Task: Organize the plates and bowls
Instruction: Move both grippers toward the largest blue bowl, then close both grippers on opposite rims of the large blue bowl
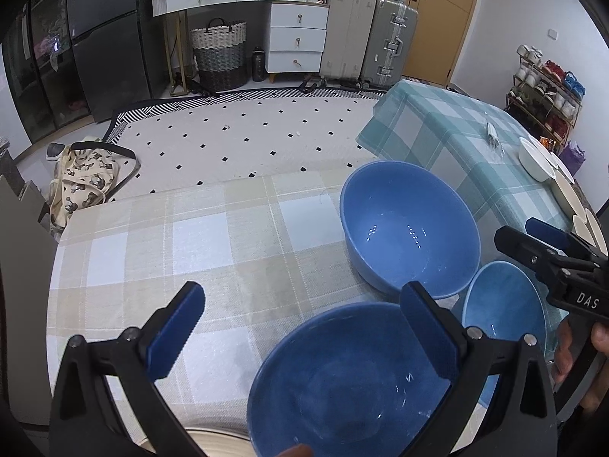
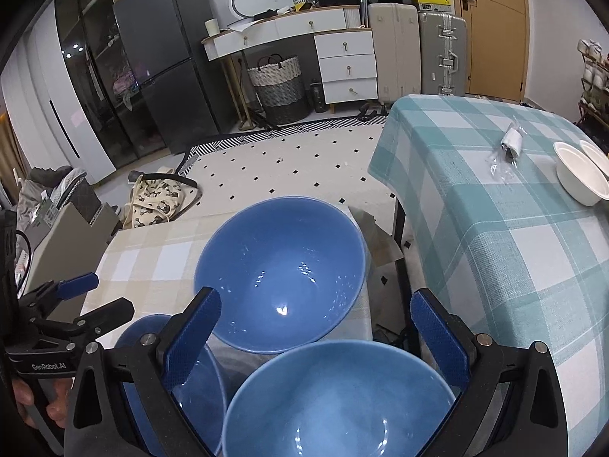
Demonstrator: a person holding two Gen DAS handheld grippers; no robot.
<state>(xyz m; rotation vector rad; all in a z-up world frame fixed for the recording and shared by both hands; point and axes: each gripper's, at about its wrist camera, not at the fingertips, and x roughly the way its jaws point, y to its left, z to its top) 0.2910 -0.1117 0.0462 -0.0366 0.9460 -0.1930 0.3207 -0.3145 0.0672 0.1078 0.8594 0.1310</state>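
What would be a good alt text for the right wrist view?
An open right claw hangs over three blue bowls: a pale one nearest, a large one behind on a beige checked table, a third at left. White bowls sit on a green checked table.

Left gripper and right gripper, fingers spread wide.

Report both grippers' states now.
Left gripper: open, holding nothing, over a blue bowl.
Right gripper: open, holding nothing, over another bowl.
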